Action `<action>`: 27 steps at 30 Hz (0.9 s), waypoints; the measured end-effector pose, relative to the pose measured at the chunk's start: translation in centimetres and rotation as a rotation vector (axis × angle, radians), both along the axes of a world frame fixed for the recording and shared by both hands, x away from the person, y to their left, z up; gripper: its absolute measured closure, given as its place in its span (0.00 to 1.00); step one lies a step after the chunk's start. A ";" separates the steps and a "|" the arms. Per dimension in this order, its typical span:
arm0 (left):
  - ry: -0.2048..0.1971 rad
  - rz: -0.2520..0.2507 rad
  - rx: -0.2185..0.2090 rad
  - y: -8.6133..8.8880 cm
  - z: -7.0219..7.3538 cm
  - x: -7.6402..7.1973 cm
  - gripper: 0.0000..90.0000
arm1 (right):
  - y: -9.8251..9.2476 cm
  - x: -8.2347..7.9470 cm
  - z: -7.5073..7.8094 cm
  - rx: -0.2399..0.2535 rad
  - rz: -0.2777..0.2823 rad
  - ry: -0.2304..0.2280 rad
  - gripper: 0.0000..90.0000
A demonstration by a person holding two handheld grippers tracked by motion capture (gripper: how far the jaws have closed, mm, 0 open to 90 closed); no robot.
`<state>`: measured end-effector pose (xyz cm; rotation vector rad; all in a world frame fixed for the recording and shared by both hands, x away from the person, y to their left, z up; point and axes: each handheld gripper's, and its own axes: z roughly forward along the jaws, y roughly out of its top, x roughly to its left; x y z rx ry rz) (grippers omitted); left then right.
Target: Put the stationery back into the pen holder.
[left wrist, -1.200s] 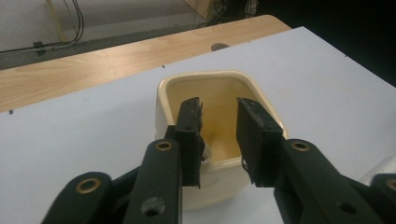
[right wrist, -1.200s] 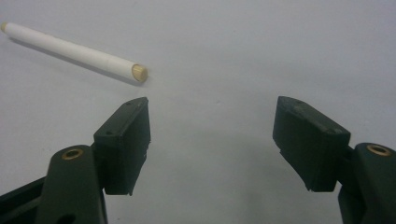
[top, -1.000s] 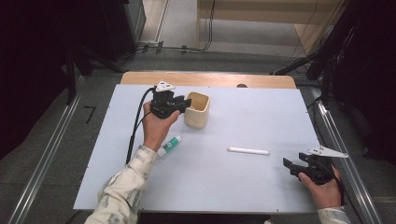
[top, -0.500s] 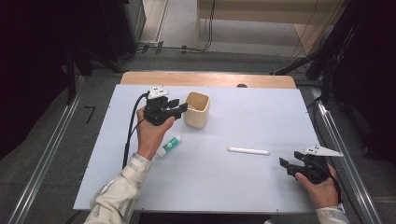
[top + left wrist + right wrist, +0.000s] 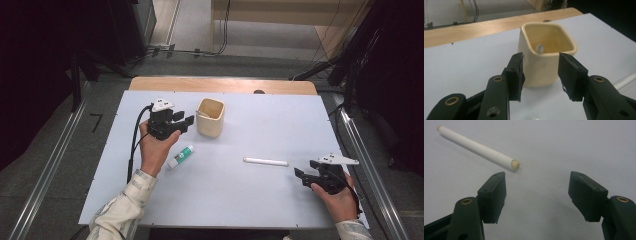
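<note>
- High view: the left gripper [image 5: 186,122], jaws just opening and empty, sits just left of the cup [image 5: 210,117]; a glue stick [image 5: 180,156] lies near it; the right gripper [image 5: 300,174] is well right.
- Left gripper view: a small thing [image 5: 539,47] leans inside the cup [image 5: 544,60].
- Right gripper view: jaws apart, empty, near a white pen [image 5: 477,147].

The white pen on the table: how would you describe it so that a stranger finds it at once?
On the pale table, look right of the cream square cup. The white pen lies flat, alone, just ahead of the right gripper. Unlike the short green-capped tube, it is long, thin and all white.
</note>
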<state>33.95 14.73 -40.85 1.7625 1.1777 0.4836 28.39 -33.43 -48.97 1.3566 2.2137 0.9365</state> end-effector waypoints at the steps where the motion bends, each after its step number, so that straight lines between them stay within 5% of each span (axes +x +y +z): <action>1: 0.003 -0.002 -0.001 0.1 -0.2 -0.1 0.61 | 0.0 0.0 0.0 -0.002 0.001 -0.001 0.33; 27: 0.076 0.060 0.003 1.9 -4.3 -3.3 0.56 | 0.5 0.8 -0.4 0.001 0.057 0.001 0.36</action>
